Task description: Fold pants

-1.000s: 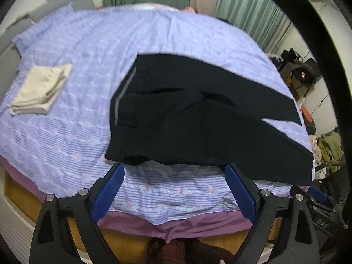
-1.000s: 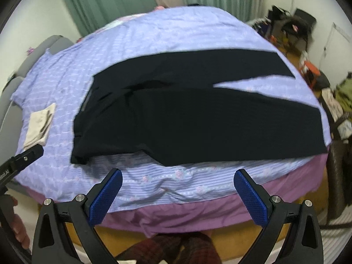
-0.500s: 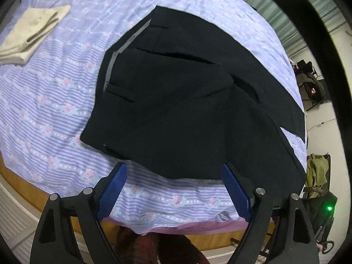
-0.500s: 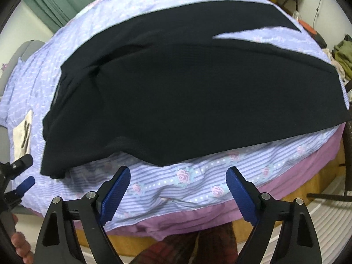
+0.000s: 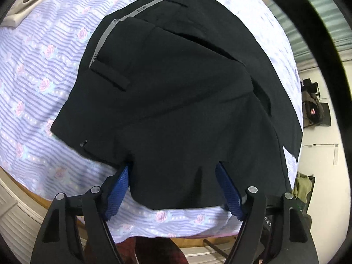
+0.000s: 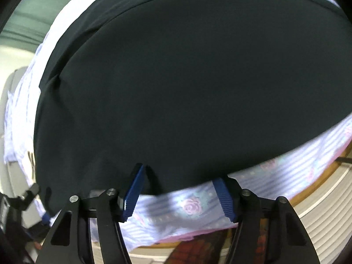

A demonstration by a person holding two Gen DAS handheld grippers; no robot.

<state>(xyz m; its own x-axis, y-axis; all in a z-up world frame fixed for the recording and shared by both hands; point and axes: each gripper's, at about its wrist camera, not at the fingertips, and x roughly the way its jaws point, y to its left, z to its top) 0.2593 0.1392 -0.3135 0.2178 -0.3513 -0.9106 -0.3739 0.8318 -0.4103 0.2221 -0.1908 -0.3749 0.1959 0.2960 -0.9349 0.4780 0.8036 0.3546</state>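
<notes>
Black pants (image 5: 176, 92) lie spread flat on the purple striped bed sheet (image 5: 44, 70), with the grey-lined waistband (image 5: 103, 37) at the upper left. My left gripper (image 5: 173, 189) points steeply down at the near edge by the seat. Its jaws are closing, the fabric edge lies slightly puckered between the blue pads (image 5: 117, 189), and nothing is clamped. My right gripper (image 6: 179, 190) is down over the near edge of a pant leg (image 6: 187, 88). Its jaws are also closing, and the hem edge lies between its pads (image 6: 224, 198), unpinched.
A folded beige garment (image 5: 24, 2) lies far left on the bed. The wooden bed frame (image 5: 28, 195) runs just below the sheet's edge. A person's plaid-clad legs (image 5: 149, 248) stand against it. Chairs with clutter (image 5: 312, 110) are at the right.
Both grippers have dropped close to the pants' near edge and tipped downward. Their jaws have narrowed, and the fabric edge now sits between each pair of pads.
</notes>
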